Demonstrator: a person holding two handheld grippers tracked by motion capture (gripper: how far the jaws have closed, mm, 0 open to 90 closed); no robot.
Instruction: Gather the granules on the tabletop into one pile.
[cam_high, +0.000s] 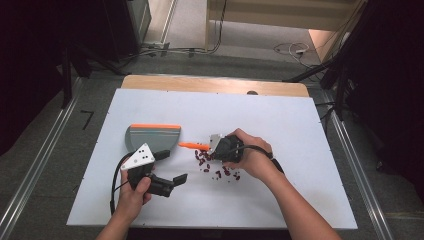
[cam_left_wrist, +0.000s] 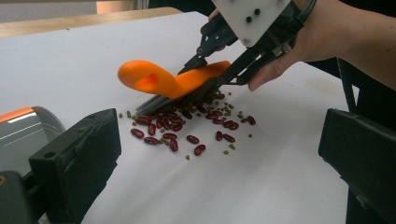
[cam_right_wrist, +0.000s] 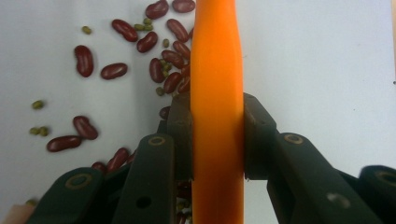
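My right gripper is shut on a brush's orange handle, with one jaw pressing each side of it. The handle's looped end points toward the dustpan, and the dark bristles rest on the white board at the edge of a scatter of red beans and small green ones. A grey dustpan with an orange rim lies flat to the left of the beans. My left gripper sits in front of the dustpan, open with nothing between its jaws, facing the beans.
The white board covers a wooden table, with bare surface to the right and at the back. Cables lie on the floor beyond the table, and metal rails run along both sides.
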